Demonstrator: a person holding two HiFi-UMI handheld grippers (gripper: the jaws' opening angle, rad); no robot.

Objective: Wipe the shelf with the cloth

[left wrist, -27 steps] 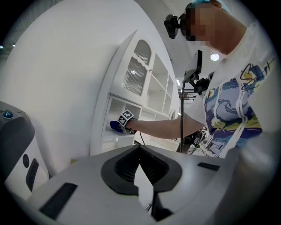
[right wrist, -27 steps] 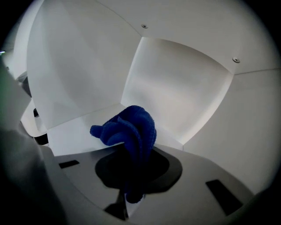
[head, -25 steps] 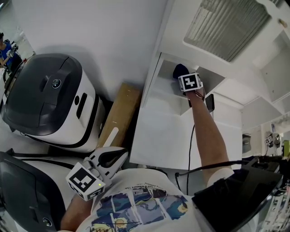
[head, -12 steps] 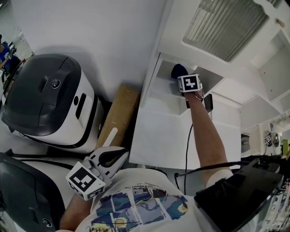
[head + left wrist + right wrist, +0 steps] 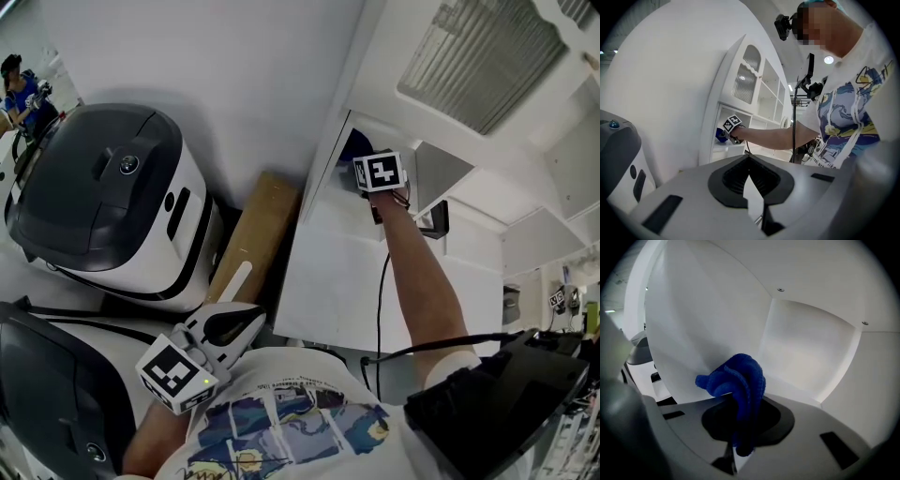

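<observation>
- Two grippers: nearest, the left gripper (image 5: 251, 317) hangs clenched and empty at the person's chest.
- Farther in, the right gripper (image 5: 743, 408) clamps the blue cloth (image 5: 740, 376) on the shelf (image 5: 339, 208); seemingly mid-wipe, the next stroke needs steady pressure.

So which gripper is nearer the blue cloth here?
Right. The right gripper is shut on the blue cloth inside the shelf compartment; the left gripper, shut on nothing, sits low by the person's shirt, far from it.
</observation>
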